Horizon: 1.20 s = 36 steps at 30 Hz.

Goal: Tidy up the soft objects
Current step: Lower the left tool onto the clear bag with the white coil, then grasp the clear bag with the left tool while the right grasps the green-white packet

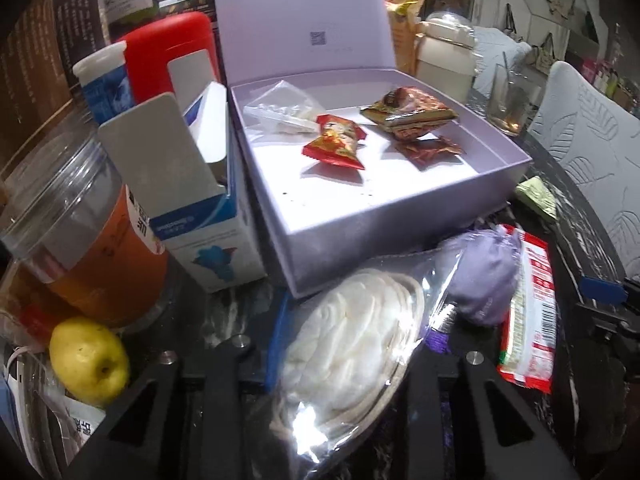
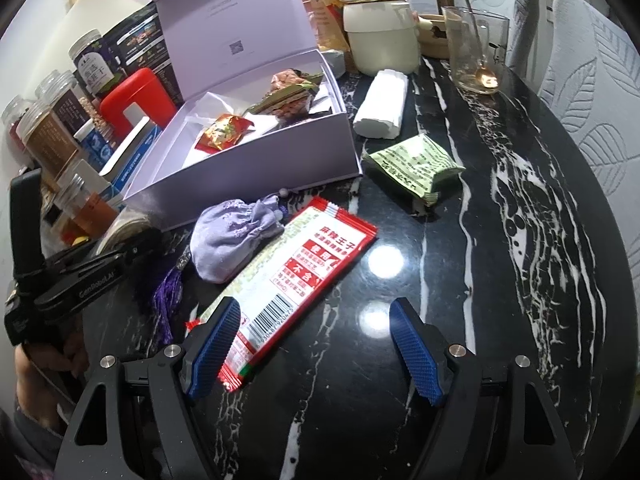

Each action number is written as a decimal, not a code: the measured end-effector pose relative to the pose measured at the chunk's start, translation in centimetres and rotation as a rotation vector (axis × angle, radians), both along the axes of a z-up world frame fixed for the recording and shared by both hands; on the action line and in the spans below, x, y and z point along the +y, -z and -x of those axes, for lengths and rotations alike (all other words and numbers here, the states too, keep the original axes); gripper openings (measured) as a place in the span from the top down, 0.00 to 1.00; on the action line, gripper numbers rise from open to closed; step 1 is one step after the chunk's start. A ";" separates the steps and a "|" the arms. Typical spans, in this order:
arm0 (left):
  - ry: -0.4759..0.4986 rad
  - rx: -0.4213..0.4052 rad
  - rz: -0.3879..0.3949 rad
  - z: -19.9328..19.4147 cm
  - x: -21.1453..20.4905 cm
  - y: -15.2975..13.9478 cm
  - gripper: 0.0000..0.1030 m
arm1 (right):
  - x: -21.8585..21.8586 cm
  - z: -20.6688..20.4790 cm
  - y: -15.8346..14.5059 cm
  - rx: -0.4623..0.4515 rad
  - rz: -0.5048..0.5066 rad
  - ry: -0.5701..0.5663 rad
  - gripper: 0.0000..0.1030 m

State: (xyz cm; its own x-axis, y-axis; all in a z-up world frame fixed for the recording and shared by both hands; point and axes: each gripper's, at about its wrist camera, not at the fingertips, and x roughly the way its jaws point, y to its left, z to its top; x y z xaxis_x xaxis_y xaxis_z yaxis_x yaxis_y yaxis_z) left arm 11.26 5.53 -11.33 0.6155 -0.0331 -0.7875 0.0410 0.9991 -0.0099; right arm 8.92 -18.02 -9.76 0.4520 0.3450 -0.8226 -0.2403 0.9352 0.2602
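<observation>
Grasp step, judging by the layout. Your left gripper (image 1: 340, 364) is pinched on the clear bag of white pads (image 1: 352, 340), which lies on the dark marble table (image 2: 500, 280) just in front of the lilac box (image 1: 384, 216). The box stands open with its lid upright and a few snack packets (image 1: 336, 142) inside.

Your right gripper (image 2: 316, 344) is spread wide, nothing between the fingers; its left pad (image 2: 216, 340) overlaps the near edge of the red-and-white snack packet (image 2: 292, 276).

Purple pouch (image 2: 232, 236) touches that packet; green packet (image 2: 416, 168) sits apart to the right.

Next, likely: lift the bag clear of the box wall, carry it over the rim, release inside. The slippery film may slide in the grip.
</observation>
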 end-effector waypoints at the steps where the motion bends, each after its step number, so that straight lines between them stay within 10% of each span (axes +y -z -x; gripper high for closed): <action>1: 0.003 0.000 0.000 0.2 -0.1 -0.2 0.70 | 0.0 0.0 0.0 -0.001 0.001 -0.001 0.24; 36: 0.075 0.004 0.189 -0.6 -4.1 -3.1 0.70 | -1.4 -7.0 -2.1 -0.157 0.171 -0.036 0.24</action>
State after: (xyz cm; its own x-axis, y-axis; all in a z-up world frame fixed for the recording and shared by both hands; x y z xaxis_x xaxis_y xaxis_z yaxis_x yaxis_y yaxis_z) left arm 11.88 1.39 -8.20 0.6029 -0.2261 -0.7651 0.1144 0.9736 -0.1976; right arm 15.91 -19.46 -7.71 0.5688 0.2251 -0.7911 -0.2992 0.9525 0.0558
